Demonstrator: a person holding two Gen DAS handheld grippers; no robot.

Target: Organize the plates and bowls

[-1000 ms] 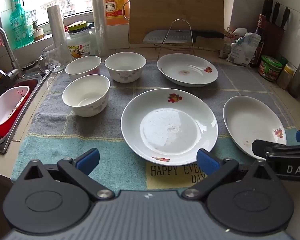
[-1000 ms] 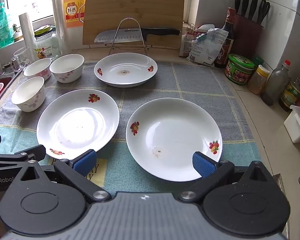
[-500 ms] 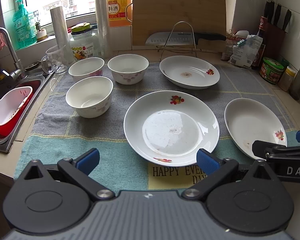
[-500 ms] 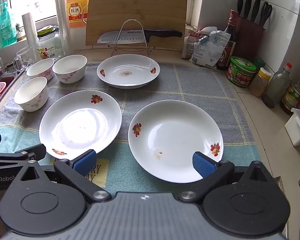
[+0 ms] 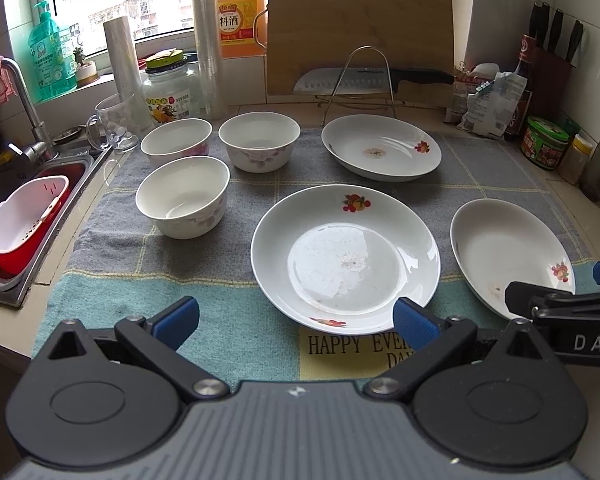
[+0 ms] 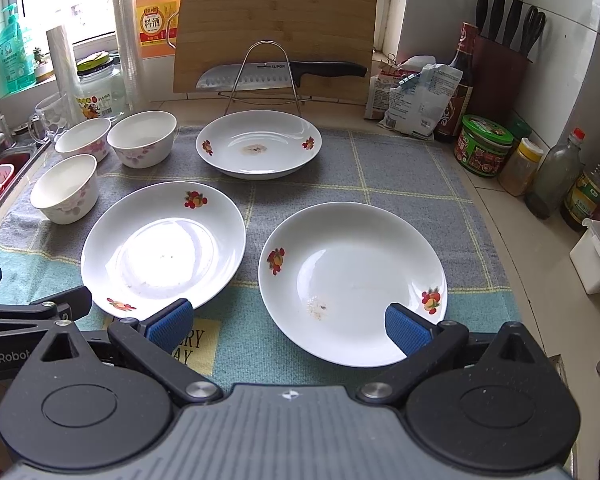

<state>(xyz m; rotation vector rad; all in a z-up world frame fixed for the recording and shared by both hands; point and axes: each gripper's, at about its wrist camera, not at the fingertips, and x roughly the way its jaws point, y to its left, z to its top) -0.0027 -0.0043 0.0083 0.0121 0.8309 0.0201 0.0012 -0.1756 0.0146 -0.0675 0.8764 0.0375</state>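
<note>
Fingers spread wide; right gripper covers right plate edge.

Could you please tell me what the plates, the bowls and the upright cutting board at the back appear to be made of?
Plates such as the near right plate: probably glazed ceramic, white and glossy with window glare and printed fruit decals.
Bowls such as the near bowl: likely the same glazed ceramic, with faint floral prints.
Cutting board: apparently bamboo or wood, matte tan with fine straight grain.
</note>
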